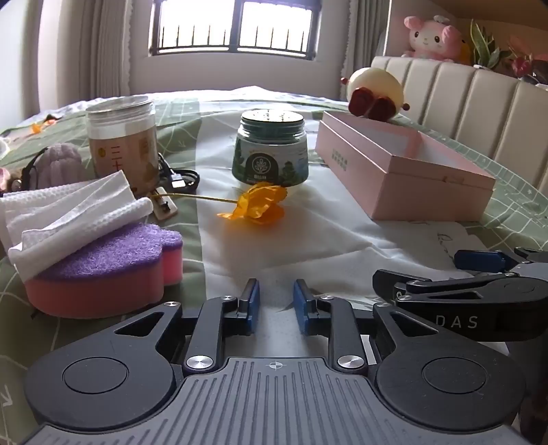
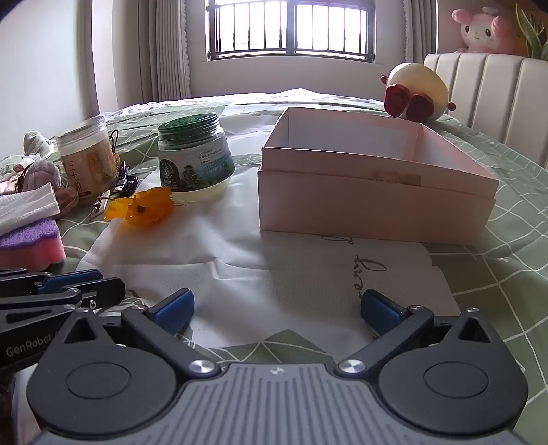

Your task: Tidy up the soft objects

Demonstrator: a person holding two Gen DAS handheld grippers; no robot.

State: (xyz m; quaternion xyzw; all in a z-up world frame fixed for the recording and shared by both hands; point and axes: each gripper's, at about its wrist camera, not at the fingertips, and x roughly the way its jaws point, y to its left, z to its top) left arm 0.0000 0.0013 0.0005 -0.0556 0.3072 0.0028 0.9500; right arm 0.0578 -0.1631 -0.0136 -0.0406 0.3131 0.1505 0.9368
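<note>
A pink open box sits on the bed at the right. A purple-topped pink sponge lies at the left with a white cloth on it. An orange fabric flower lies before a green-lidded jar. A cream plush toy sits behind the box. My left gripper is open a narrow gap, empty, over a white sheet. My right gripper is wide open and empty.
A clear jar with a beige label stands at the left beside a black cable and a lilac knitted item. A pink plush sits on the padded headboard.
</note>
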